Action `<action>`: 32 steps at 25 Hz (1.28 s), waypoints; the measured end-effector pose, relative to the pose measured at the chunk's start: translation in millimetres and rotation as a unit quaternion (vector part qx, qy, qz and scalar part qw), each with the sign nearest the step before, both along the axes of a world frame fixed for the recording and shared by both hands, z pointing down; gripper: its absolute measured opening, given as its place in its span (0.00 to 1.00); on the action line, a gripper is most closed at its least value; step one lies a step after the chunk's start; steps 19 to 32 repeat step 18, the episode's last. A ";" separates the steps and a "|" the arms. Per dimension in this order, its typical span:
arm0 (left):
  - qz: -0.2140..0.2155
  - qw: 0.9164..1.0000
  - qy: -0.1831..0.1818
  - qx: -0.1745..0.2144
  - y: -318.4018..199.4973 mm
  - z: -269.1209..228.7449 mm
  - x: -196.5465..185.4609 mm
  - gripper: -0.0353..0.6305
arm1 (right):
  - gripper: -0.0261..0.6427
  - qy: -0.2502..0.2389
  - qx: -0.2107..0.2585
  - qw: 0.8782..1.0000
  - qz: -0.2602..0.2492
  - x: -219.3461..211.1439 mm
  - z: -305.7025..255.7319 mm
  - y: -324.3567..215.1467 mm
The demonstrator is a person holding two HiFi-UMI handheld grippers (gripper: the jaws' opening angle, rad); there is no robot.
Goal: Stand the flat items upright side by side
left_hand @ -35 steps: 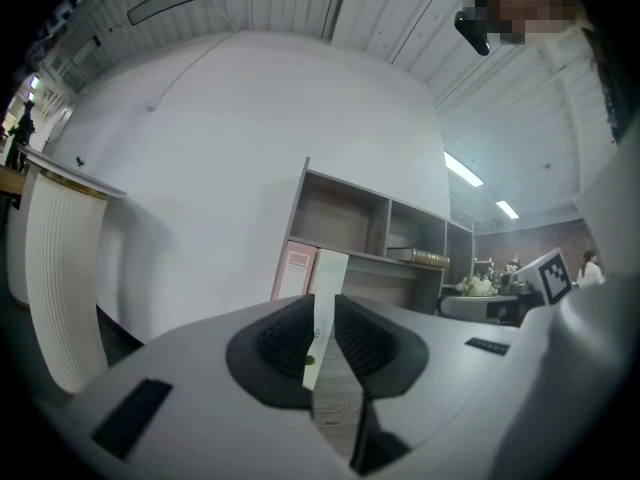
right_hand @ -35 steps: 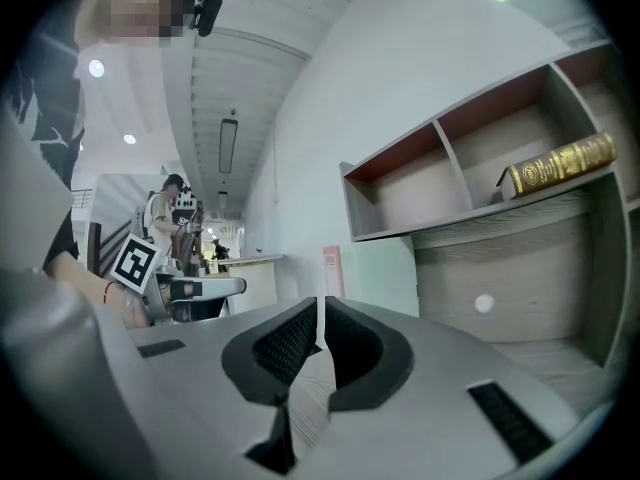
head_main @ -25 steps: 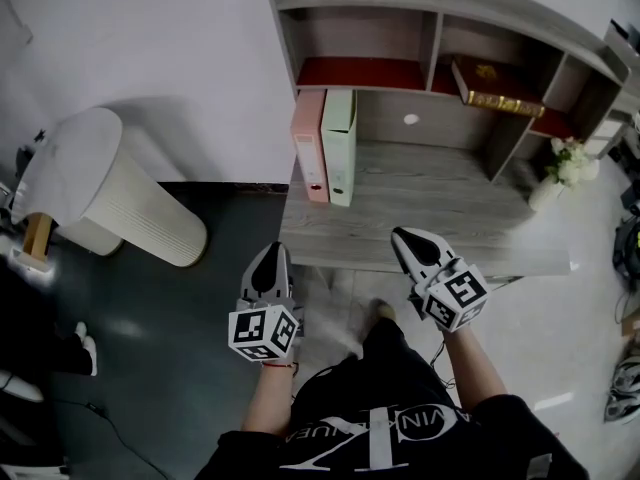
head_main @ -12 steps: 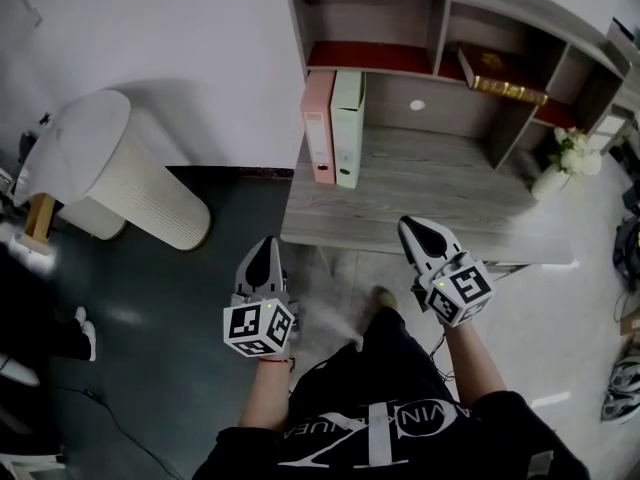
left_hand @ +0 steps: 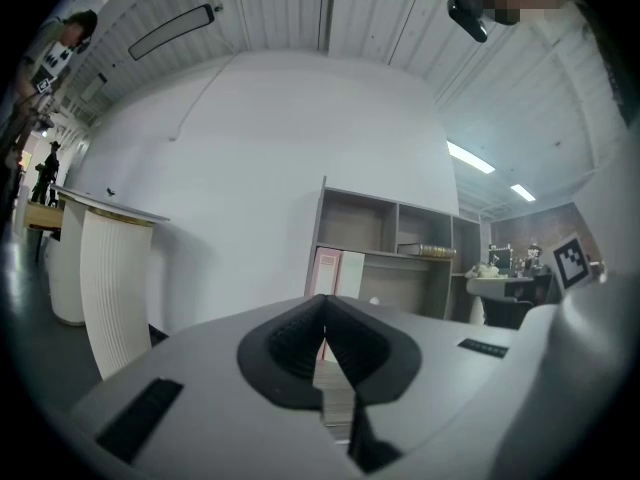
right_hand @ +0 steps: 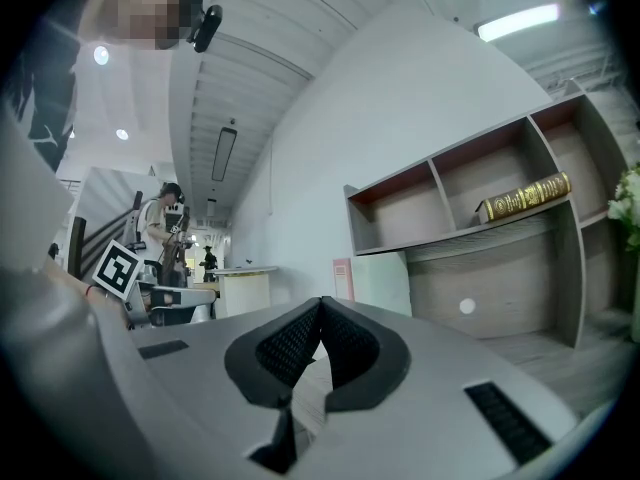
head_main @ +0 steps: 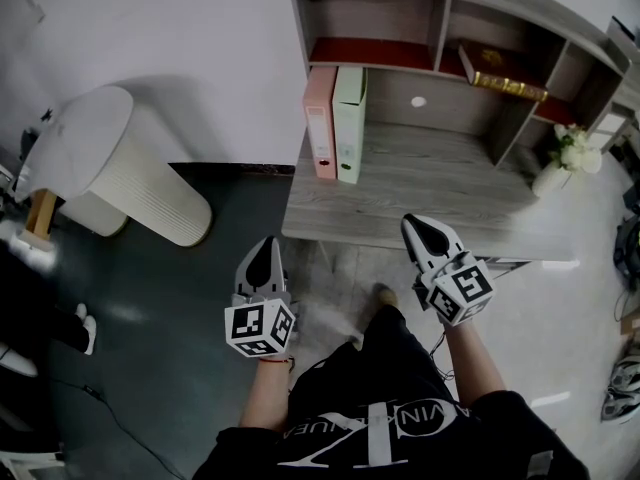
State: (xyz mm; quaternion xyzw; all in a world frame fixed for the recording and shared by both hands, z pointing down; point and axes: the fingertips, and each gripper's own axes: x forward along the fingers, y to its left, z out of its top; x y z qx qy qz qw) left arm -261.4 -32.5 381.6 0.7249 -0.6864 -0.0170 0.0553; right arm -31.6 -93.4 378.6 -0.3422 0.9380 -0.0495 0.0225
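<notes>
A pink binder (head_main: pixel 319 120) and a pale green binder (head_main: pixel 349 122) stand upright side by side at the back left of the grey desk (head_main: pixel 430 193), against the shelf unit. Both binders (left_hand: pixel 338 273) also show small and far off in the left gripper view, and a sliver of the pink one (right_hand: pixel 343 272) in the right gripper view. My left gripper (head_main: pixel 266 249) is shut and empty, held off the desk's front left corner. My right gripper (head_main: pixel 419 225) is shut and empty at the desk's front edge. Each one has its jaws pressed together.
A shelf unit (head_main: pixel 430 23) sits on the desk's back, with a dark gold-edged book (head_main: pixel 500 71) lying flat in one cubby. A white vase of flowers (head_main: pixel 558 168) stands at the desk's right end. A white ribbed round stand (head_main: pixel 120 173) is on the dark floor at left.
Both grippers have drawn slightly back from the desk toward the person. The binders stand as before.
</notes>
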 end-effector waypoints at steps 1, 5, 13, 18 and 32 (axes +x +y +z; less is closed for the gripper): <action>0.000 1.000 -0.004 0.001 0.6 -0.3 0.7 0.06 | 0.05 -0.001 -0.001 1.000 0.000 0.5 0.6 0.7; -0.003 1.000 -0.021 0.007 3.5 -3.0 2.4 0.06 | 0.05 -0.005 -0.002 1.000 0.001 2.5 1.9 2.6; -0.007 0.999 -0.036 0.013 7.4 -6.5 2.9 0.06 | 0.05 -0.010 0.000 1.000 0.010 6.9 1.2 3.6; -0.008 0.999 -0.040 0.018 8.2 -7.1 3.0 0.06 | 0.05 -0.015 0.004 1.000 0.011 7.7 0.6 3.1; -0.008 0.999 -0.040 0.018 8.2 -7.1 3.0 0.06 | 0.05 -0.015 0.004 1.000 0.011 7.7 0.6 3.1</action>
